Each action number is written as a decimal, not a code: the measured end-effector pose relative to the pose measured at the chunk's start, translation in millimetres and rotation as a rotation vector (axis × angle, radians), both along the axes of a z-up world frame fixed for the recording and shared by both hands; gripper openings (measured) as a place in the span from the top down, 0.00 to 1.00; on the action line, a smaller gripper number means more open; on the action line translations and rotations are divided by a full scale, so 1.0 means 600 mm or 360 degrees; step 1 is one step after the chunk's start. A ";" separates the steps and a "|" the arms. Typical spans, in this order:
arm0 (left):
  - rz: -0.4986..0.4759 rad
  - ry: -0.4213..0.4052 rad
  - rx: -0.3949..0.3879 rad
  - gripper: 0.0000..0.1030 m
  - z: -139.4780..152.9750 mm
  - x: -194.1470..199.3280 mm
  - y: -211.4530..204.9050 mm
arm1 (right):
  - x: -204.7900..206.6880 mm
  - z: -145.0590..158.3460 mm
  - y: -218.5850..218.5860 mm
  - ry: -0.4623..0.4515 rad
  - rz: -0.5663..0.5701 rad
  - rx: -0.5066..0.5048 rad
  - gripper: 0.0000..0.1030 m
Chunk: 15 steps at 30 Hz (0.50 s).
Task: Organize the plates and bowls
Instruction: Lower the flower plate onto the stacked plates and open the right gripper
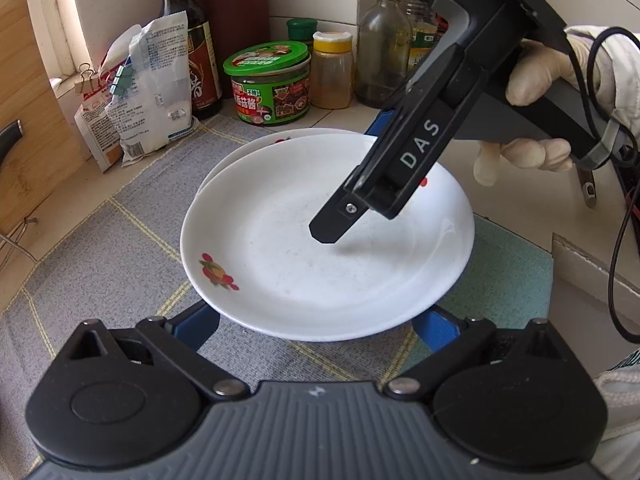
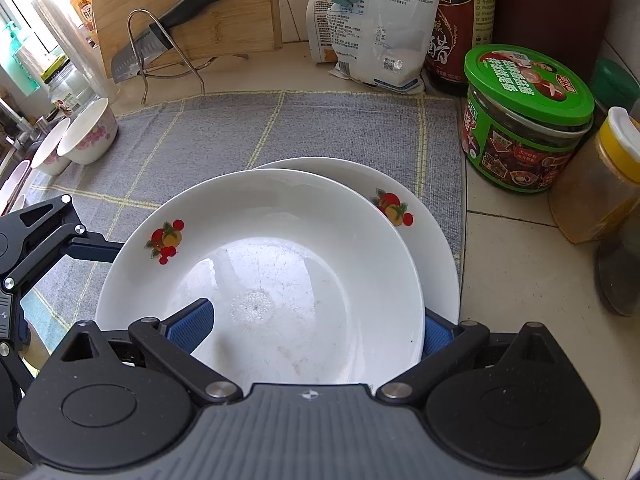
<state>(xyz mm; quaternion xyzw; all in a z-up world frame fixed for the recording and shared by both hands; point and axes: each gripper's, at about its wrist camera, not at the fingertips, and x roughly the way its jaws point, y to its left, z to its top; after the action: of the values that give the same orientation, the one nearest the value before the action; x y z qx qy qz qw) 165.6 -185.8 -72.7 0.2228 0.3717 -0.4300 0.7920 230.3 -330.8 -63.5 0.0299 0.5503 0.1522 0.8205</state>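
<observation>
Two white plates with fruit prints lie on a grey checked cloth (image 2: 224, 132). The top plate (image 1: 320, 248) (image 2: 280, 280) sits off-centre on the lower plate (image 1: 248, 148) (image 2: 434, 240). My right gripper (image 2: 314, 328) (image 1: 352, 184) is open and straddles the top plate's rim: one finger lies over the inside, the other outside. My left gripper (image 1: 318, 328) (image 2: 92, 248) is open at the opposite rim, and the rim hides its fingertips. Two flowered bowls (image 2: 90, 132) stand at the cloth's far left in the right wrist view.
A green-lidded jar (image 1: 268, 84) (image 2: 528, 120), a yellow-capped jar (image 2: 600, 176), dark bottles (image 1: 188, 40) and clipped bags (image 2: 384, 20) crowd the wall side. A knife on a wire rack (image 2: 160, 44) leans on a wooden board. A gloved hand (image 1: 536, 72) and a cable (image 1: 616, 240) are on the right.
</observation>
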 end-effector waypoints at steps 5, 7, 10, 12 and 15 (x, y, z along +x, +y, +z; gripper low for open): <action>-0.0001 -0.0012 0.0001 0.02 0.001 -0.001 0.002 | -0.007 0.004 -0.001 0.0003 -0.0012 -0.0003 0.00; -0.0004 -0.0017 0.0003 0.02 0.002 -0.001 0.002 | -0.009 0.005 -0.002 0.0003 -0.0018 0.0001 0.00; -0.0007 -0.0023 0.0001 0.02 0.002 0.000 0.002 | -0.013 0.008 -0.004 0.0001 -0.0024 0.0001 0.00; -0.0010 -0.0026 0.0004 0.02 0.002 0.000 0.002 | -0.016 0.010 -0.004 0.0001 -0.0029 -0.0003 0.00; -0.0013 -0.0029 0.0003 0.02 0.002 0.000 0.002 | -0.020 0.012 -0.003 0.0000 -0.0035 -0.0008 0.00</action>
<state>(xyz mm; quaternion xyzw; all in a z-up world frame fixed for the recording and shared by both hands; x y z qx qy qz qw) 165.7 -184.3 -71.7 0.2289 0.3639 -0.4309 0.7934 218.0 -332.9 -56.1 0.0339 0.5502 0.1417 0.8222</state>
